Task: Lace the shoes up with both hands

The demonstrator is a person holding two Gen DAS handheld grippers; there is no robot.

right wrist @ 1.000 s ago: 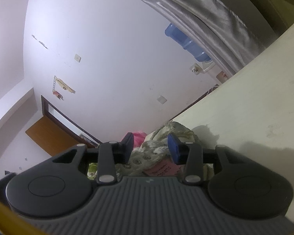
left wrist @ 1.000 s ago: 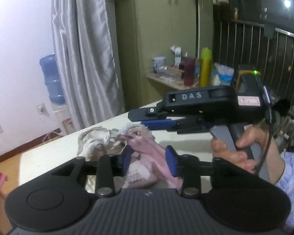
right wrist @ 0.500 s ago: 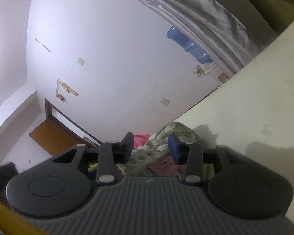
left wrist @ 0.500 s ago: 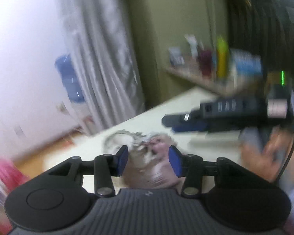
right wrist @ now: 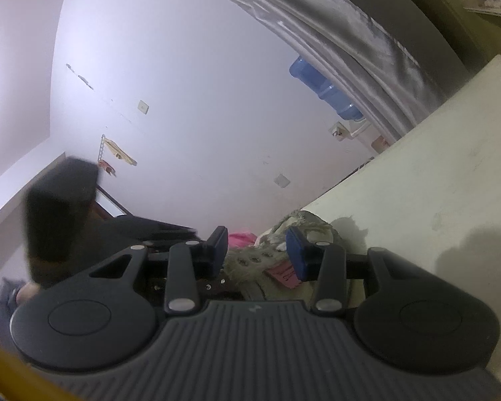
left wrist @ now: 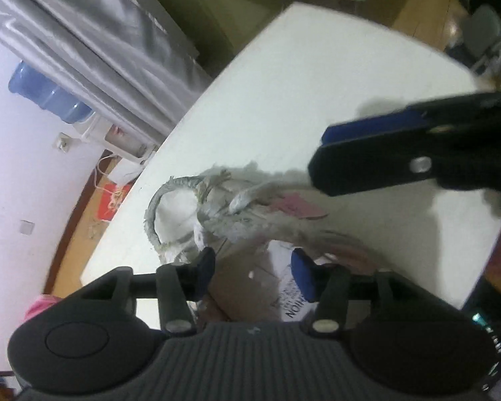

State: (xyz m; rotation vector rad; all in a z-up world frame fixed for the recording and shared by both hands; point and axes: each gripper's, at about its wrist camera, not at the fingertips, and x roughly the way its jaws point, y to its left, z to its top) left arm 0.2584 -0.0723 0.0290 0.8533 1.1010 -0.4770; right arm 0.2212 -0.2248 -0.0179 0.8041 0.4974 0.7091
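Left gripper (left wrist: 252, 272) points steeply down over the shoe (left wrist: 250, 230). Its 2 blue pads stand apart; the shoe's pale upper and a printed label fill the gap below them, but neither pad presses on anything that can be seen. Much of the shoe here is cut off by the gripper body, and the view is smeared, so the eyelets cannot be counted.

The shoe lies on the white table (left wrist: 317, 83), near its left edge. It looks greyish-white and worn, with a soft pinkish inside. A grey lace (left wrist: 157, 200) loops out to the left on the tabletop; a frayed end lies beside the loop. A pink tag (left wrist: 297, 205) sits on the shoe's right part.

Right gripper (left wrist: 367, 153) comes in from the right, just above the shoe, and is cut off at the frame edge. In its own view the right gripper (right wrist: 255, 254) has its pads apart, with a strip of eyelets and the pink tag between them. Whether the pads touch the shoe cannot be told.

To the left in the right wrist view, the left gripper shows only as a dark blur.

Farther off: grey curtain (left wrist: 93, 36), blue water bottle (left wrist: 46, 97), white wall (right wrist: 183, 83).
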